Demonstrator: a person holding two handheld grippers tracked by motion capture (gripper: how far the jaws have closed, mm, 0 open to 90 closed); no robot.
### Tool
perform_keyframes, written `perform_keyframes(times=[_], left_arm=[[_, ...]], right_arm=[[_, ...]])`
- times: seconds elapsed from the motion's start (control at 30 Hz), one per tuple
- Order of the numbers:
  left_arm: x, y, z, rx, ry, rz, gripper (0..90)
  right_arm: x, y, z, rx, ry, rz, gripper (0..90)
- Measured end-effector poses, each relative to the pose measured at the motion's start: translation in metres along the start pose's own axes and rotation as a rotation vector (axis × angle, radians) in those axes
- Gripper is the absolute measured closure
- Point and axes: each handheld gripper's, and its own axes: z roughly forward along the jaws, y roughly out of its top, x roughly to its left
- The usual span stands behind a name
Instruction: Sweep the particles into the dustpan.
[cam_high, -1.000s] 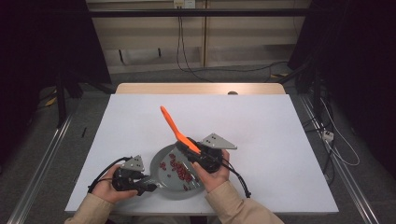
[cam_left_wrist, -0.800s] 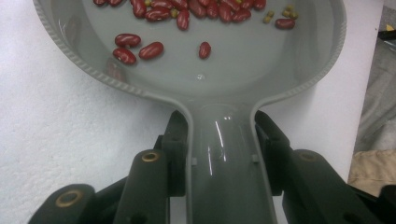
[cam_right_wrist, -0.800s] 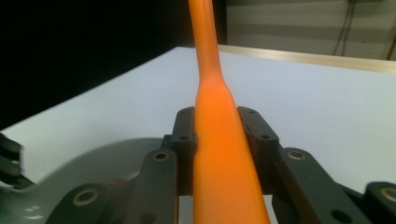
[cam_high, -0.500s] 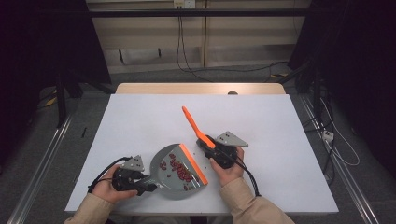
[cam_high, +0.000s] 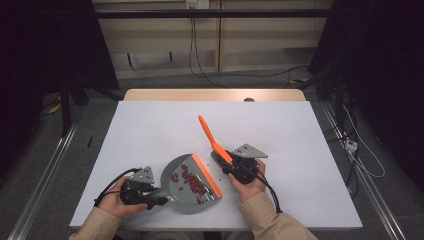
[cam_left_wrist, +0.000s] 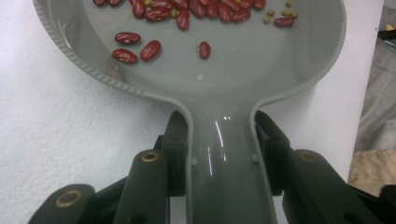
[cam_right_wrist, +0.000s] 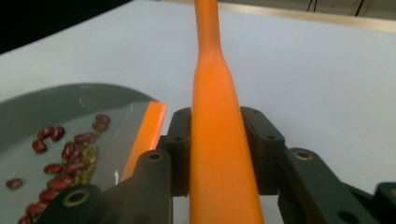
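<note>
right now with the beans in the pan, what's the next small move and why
Probably set the orange brush down on the white table. The red beans lie inside the grey dustpan, which the left gripper holds by its handle, and the right gripper has the brush clear of the pan.

At lower centre of the high view lies a grey dustpan (cam_high: 181, 186) with an orange front edge, scattered with dark red beans (cam_high: 190, 179) and a few small olive-green ones. Right of it slants a plain orange brush handle (cam_high: 211, 139). The table (cam_high: 150, 130) is white, and both grippers' jaws are black.
</note>
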Motion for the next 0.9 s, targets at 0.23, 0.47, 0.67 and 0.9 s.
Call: perform_keyframes(times=[0.23,0.47,0.67,0.9], left_arm=[[0.000,0.000,0.000,0.004,0.002,-0.001,63.8],[0.000,0.001,0.000,0.003,0.000,-0.004,63.9],[0.000,0.000,0.000,0.003,0.001,-0.003,63.8],[0.000,0.000,0.000,0.001,0.011,-0.004,63.9]], right_arm=[[0.013,-0.003,0.000,-0.007,-0.002,-0.015,70.9],[0.038,-0.003,0.011,-0.027,0.060,0.002,70.6],[0.045,0.003,0.015,-0.059,0.130,0.061,71.1],[0.041,0.016,0.006,-0.124,0.126,0.026,71.1]])
